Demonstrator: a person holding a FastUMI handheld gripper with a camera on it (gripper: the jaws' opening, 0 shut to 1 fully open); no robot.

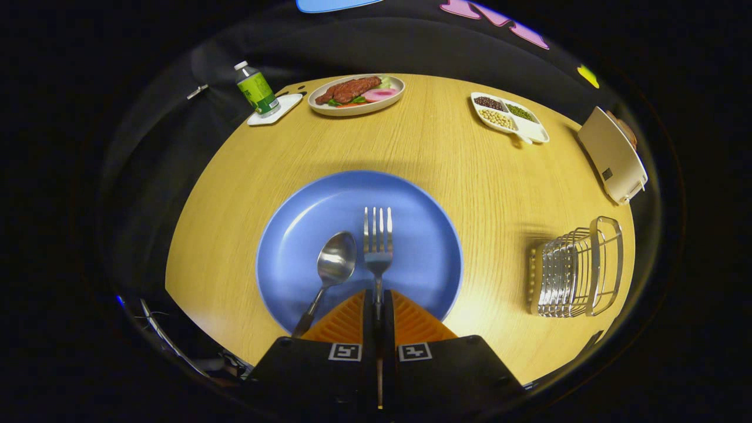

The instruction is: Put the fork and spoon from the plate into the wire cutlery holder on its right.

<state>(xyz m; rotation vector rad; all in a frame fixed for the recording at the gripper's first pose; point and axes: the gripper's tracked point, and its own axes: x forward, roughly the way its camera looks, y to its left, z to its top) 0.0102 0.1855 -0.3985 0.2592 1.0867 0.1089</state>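
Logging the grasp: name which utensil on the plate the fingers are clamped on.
The fork: its handle runs between the closed gripper. The spoon lies free to its left.

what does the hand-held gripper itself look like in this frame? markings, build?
The hand-held gripper has two wedge-shaped fingers with ribbed faces, tapering toward the tips. Behind them sit two black blocky carriers, each bearing a small square black-and-white fiducial tag. Round screw heads sit at the blocks' corners.

Your gripper [378,302], bottom centre of frame: black body blocks, one square black-and-white marker tag on each, two ribbed wedge-shaped fingers [343,323] converging forward.
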